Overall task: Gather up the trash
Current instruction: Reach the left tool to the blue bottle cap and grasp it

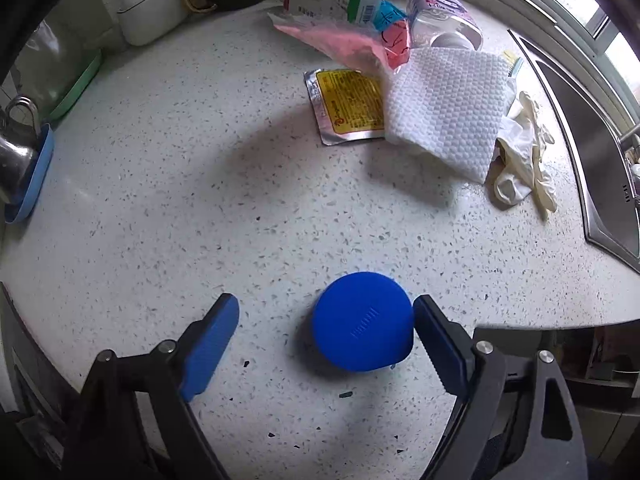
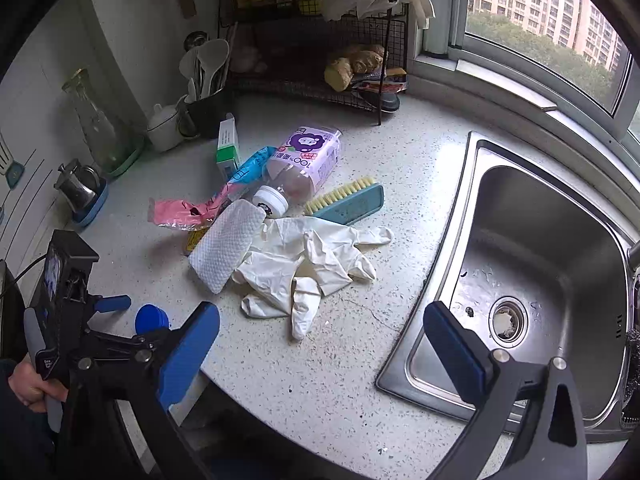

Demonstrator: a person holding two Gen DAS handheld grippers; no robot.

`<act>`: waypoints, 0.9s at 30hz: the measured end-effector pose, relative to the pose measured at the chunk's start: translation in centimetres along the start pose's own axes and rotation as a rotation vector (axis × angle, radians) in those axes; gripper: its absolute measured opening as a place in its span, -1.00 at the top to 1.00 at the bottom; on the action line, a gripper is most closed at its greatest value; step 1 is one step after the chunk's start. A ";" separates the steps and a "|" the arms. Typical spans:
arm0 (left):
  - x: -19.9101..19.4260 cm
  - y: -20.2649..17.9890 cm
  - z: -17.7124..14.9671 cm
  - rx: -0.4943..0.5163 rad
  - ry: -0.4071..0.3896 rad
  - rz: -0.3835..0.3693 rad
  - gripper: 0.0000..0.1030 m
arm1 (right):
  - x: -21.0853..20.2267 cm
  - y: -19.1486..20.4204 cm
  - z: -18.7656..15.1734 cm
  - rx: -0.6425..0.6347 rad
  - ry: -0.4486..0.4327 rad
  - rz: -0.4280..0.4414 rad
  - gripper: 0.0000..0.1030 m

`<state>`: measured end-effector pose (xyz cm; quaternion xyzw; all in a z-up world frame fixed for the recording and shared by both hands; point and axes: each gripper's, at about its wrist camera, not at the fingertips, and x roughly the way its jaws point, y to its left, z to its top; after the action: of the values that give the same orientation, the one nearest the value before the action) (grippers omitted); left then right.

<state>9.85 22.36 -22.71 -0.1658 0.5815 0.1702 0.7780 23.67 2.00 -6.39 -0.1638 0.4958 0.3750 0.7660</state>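
Ahead of my left claw (image 1: 326, 344) the counter (image 1: 180, 200) lies bare; beyond, the foil packet (image 1: 348, 106) and paper towel (image 1: 444, 108) block passage, sink (image 1: 592, 152) flanking right.

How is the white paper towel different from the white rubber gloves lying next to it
The paper towel is a flat, folded rectangle with a dimpled, embossed surface; the gloves are smooth and crumpled, fingers splayed in several directions. The towel is bright white, the gloves creamier. The towel partly covers a yellow foil packet; the gloves lie nearer the sink. Both rest on the speckled counter, touching.
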 end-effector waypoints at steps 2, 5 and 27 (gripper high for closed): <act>-0.1 -0.7 0.0 0.026 -0.009 0.019 -0.47 | 0.4 0.3 0.3 -0.011 0.010 0.000 -0.99; -0.5 -2.0 0.1 0.029 -0.036 0.030 0.12 | 0.6 0.4 0.4 -0.018 0.023 -0.006 -0.99; -7.5 -1.8 7.4 0.012 -0.185 -0.077 0.16 | 10.5 1.2 2.7 -0.134 0.188 0.053 -0.83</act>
<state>14.92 23.62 -13.37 -0.1670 0.5014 0.1514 0.8353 26.86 8.84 -14.32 -0.2360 0.5436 0.4104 0.6931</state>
